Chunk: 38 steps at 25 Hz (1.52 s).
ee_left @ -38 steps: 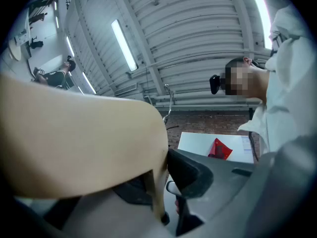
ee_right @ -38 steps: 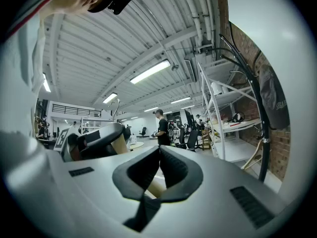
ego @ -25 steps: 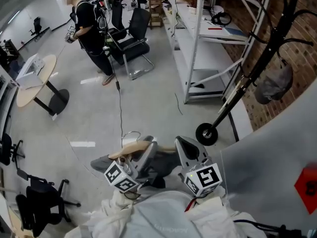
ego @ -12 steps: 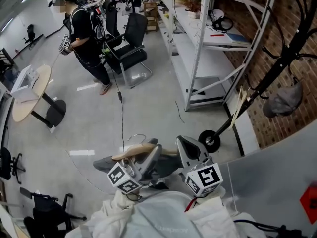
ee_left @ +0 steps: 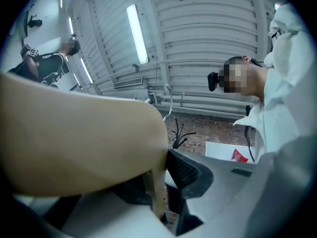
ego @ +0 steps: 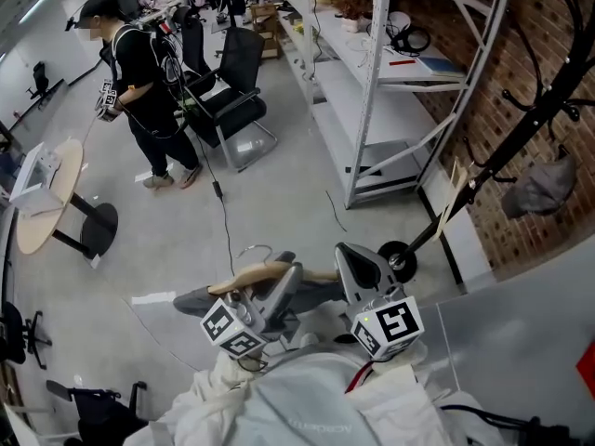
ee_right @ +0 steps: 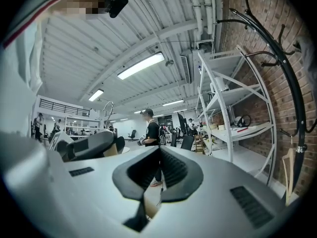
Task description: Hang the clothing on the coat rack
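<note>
A wooden hanger [ego: 270,273] with a metal hook [ego: 251,249] carries white clothing [ego: 307,407] that bunches low in the head view. My left gripper [ego: 279,284] is shut on the hanger's left arm, which fills the left gripper view as a tan bar [ee_left: 79,143]. My right gripper [ego: 358,263] is shut on the hanger's right end, a tan piece [ee_right: 148,207] showing low between its jaws. The black coat rack [ego: 521,128] stands to the right by the brick wall, its base wheel [ego: 398,260] just beyond the right gripper. The rack's hooks [ee_right: 292,108] show in the right gripper view.
A grey cap [ego: 544,186] hangs on the rack. White metal shelving [ego: 381,82] lines the wall ahead. A black office chair [ego: 228,110] and a person in black [ego: 139,91] stand further off. A round table [ego: 46,203] is at left, a white panel [ego: 521,342] at right.
Both grippers and the hanger have moved across the floor towards the coat rack; its base wheel now lies right beside the right gripper. The grips look unchanged.
</note>
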Each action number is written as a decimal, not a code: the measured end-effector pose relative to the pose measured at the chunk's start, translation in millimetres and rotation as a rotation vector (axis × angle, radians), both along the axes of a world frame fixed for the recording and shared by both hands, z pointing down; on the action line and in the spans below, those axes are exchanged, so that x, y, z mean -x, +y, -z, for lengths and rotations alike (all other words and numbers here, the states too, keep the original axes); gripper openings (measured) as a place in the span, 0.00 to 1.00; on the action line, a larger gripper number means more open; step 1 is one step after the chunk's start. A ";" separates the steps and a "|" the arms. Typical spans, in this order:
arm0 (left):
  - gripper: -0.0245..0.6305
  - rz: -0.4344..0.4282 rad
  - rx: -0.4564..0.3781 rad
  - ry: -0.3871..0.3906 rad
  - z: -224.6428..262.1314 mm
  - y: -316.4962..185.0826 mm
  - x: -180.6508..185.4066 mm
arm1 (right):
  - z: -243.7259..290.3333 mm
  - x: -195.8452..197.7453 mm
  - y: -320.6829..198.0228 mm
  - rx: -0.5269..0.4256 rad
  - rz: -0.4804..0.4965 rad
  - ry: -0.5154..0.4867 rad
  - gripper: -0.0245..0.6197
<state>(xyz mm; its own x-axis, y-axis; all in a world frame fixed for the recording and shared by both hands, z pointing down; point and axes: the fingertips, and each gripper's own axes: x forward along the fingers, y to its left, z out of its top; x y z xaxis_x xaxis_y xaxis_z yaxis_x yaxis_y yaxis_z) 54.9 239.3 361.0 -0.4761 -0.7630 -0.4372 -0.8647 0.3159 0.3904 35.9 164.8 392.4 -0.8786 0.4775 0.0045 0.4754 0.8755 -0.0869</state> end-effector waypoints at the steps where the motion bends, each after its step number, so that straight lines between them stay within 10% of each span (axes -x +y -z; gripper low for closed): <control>1: 0.17 0.001 0.001 -0.002 -0.2 1.4 3.9 | 0.4 3.0 1.1 -0.004 0.000 -0.001 0.08; 18: 0.17 -0.037 0.000 0.042 -22.5 -25.4 94.4 | -17.2 88.0 -29.0 -0.011 -0.040 0.032 0.08; 38: 0.17 -0.175 -0.001 0.030 -12.2 -174.4 259.7 | -12.0 255.4 -172.5 0.008 -0.138 0.014 0.08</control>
<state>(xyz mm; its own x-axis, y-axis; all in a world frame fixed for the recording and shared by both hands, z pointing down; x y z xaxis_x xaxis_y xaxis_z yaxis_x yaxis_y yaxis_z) -204.8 64.9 373.2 -0.3492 -0.8350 -0.4251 -0.8943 0.1615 0.4174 -219.5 -7.7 404.4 -0.9359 0.3521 0.0136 0.3491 0.9317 -0.1002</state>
